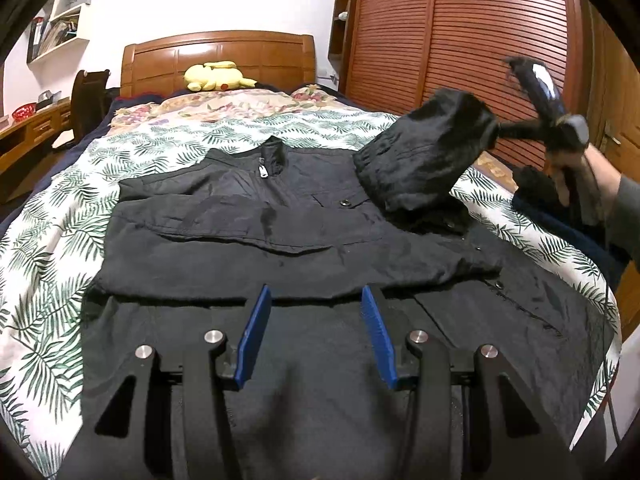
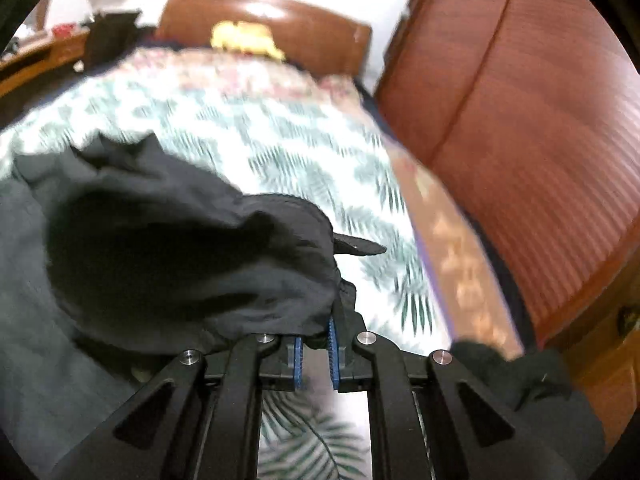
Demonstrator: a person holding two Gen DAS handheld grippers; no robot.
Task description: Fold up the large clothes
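Black jacket (image 1: 280,240) lies spread front-up on the bed (image 1: 48,240), collar toward the wooden headboard (image 1: 218,54), zip closed at the neck; the leaf-print bedspread shows all round it. One sleeve already lies folded across the chest. The other sleeve (image 1: 424,152) is lifted clear of the bed on the wardrobe side, hanging in a bunched fold from the right gripper (image 2: 320,332). In the right wrist view the blue pads (image 2: 333,344) are nearly together with black cloth pinched between their tips, so the grip on the cuff end looks firm; the frame is motion-blurred, so exactly which part of the cuff is caught is probably not readable. A hand (image 1: 588,180) with a grey cuff holds that tool at the right edge of the left wrist view. Left gripper (image 1: 316,296) sits low over the jacket's hem region, fingers about half apart, pads (image 1: 252,336) clear of each other with nothing between them. Yellow plush toy (image 1: 218,76) rests against the headboard. Slatted wooden wardrobe (image 1: 460,52) stands beside the bed.
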